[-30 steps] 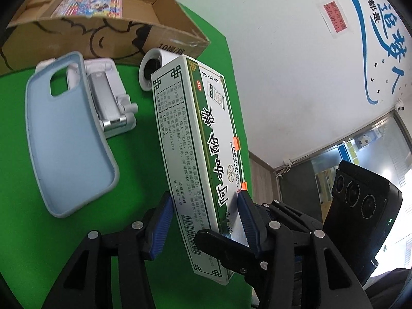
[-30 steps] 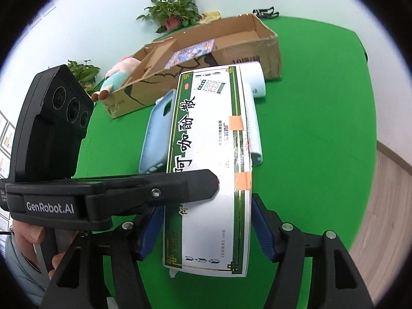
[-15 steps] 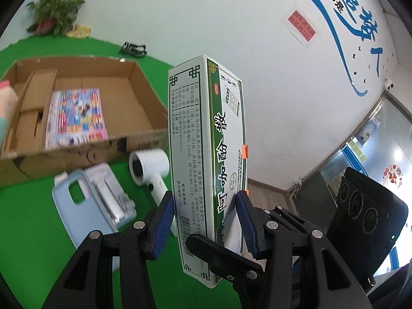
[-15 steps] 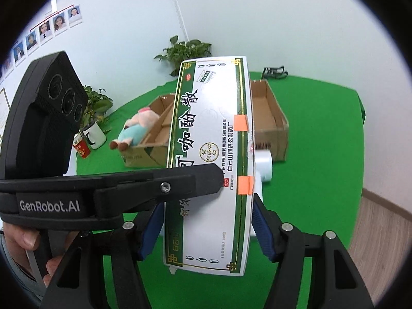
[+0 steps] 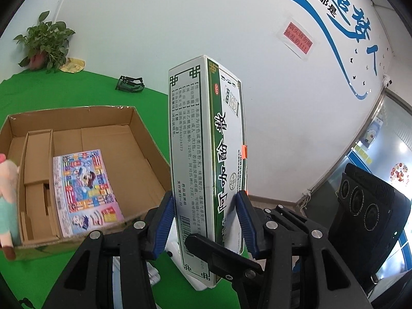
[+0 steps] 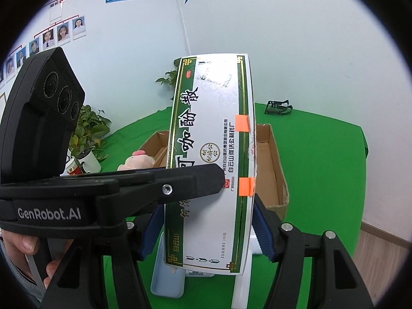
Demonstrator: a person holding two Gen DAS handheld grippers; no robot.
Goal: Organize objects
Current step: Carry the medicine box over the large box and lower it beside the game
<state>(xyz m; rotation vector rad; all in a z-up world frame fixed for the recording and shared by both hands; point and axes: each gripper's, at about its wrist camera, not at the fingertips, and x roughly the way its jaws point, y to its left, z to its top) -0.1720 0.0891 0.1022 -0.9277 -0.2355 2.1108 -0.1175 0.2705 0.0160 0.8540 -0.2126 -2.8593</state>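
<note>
A long white and green medicine box (image 5: 203,154) with Chinese lettering is held upright in the air by both grippers. My left gripper (image 5: 204,221) is shut on its narrow sides. My right gripper (image 6: 206,229) is shut on its wide face edges, and the box also shows in the right wrist view (image 6: 211,154). An open cardboard box (image 5: 144,139) stands on the green table beyond and to the left, with a colourful booklet (image 5: 85,190) lying flat inside it.
A pink plush toy (image 5: 7,198) leans at the cardboard box's left end. A light blue phone case (image 6: 167,278) and a white roll lie on the table below the grippers. Black clips (image 5: 130,85) and potted plants (image 5: 43,43) stand at the table's far edge.
Both grippers have lifted the medicine box up off the table and tilted it upright. The view now looks over the cardboard box instead of down at the phone case.
</note>
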